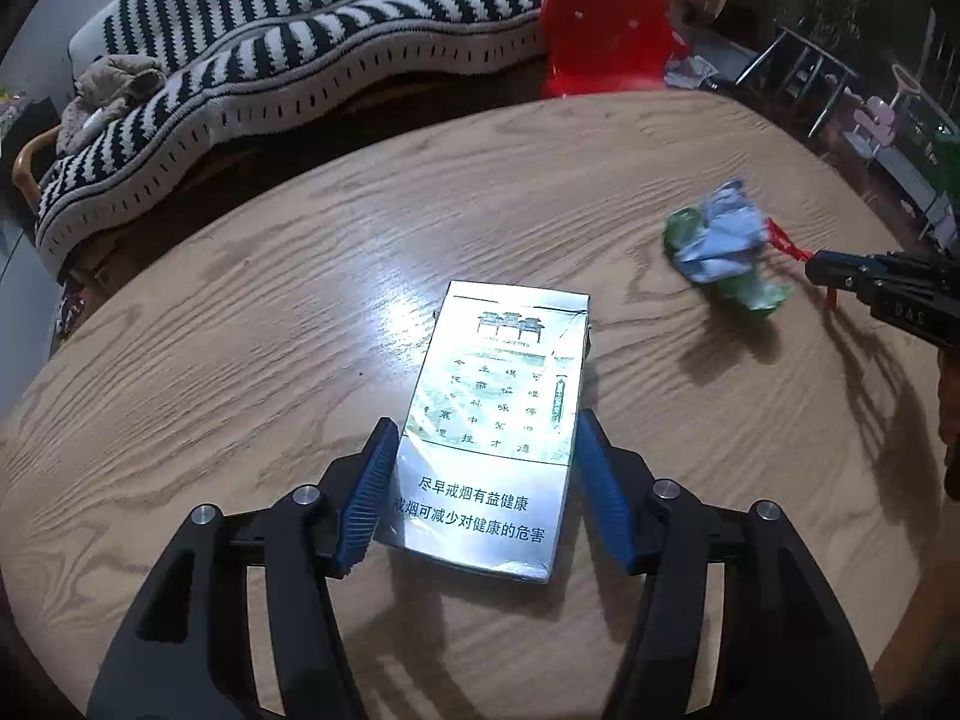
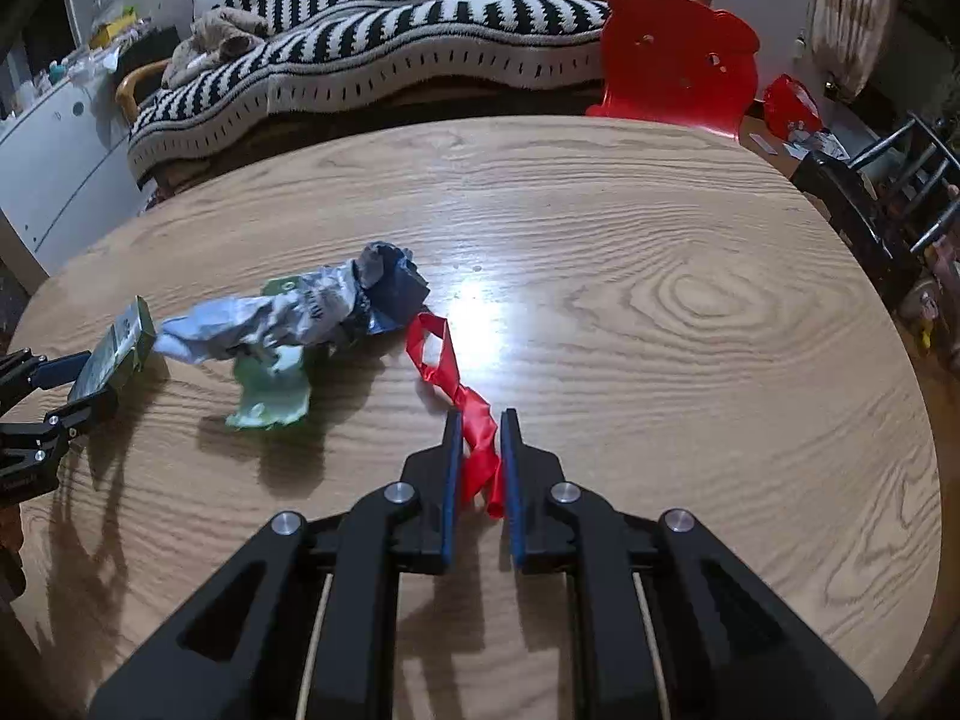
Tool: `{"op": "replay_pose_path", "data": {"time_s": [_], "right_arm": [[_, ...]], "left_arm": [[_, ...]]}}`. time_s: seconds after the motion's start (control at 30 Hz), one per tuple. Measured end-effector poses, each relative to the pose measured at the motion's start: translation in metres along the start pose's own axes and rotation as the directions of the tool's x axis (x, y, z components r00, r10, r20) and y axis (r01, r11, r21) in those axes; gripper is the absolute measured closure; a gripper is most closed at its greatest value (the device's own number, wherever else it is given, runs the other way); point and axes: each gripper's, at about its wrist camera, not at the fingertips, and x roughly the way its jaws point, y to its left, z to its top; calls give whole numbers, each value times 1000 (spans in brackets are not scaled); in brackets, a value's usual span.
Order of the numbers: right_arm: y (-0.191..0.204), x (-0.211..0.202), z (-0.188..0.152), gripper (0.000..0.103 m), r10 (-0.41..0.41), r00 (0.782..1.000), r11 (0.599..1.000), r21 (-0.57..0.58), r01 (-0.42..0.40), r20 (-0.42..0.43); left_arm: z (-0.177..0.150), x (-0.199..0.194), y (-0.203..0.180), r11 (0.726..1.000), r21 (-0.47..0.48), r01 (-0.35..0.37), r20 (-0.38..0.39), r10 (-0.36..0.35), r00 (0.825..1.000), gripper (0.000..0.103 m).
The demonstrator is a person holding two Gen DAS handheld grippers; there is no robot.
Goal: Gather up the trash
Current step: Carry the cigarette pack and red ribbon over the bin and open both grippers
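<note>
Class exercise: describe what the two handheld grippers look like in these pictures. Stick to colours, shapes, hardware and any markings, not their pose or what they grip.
The left gripper and right gripper match: angular black frames with triangular cut-outs, round silver pivot bolts, and two fingers faced with ribbed blue pads. Pale cords run under the right gripper's frame. Its side carries small pale lettering, too blurred to read.
</note>
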Motion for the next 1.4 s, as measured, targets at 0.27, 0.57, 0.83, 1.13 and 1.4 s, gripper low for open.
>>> {"op": "replay_pose_path", "data": {"time_s": [0.27, 0.57, 0.83, 1.13, 1.4], "right_arm": [[-6, -74, -27, 90, -13, 998, 999, 39, 10, 61], [-53, -174, -84, 90, -78, 986, 991, 123, 60, 146], [-116, -240, -153, 90, -129, 978, 978, 185, 97, 167], [-197, -252, -266, 90, -162, 981, 932, 342, 119, 102], [-226, -215, -345, 90, -137, 991, 898, 421, 125, -1]], "left_arm": [[-9, -62, -35, 999, 30, 34, 58, -36, 998, 44], [-23, -118, -138, 981, 152, 124, 118, -143, 983, 44], [-52, -141, -252, 951, 229, 208, 122, -240, 963, 44], [-113, -118, -381, 883, 339, 325, -7, -343, 939, 44], [-166, -73, -446, 857, 343, 385, -136, -360, 923, 44]]}}
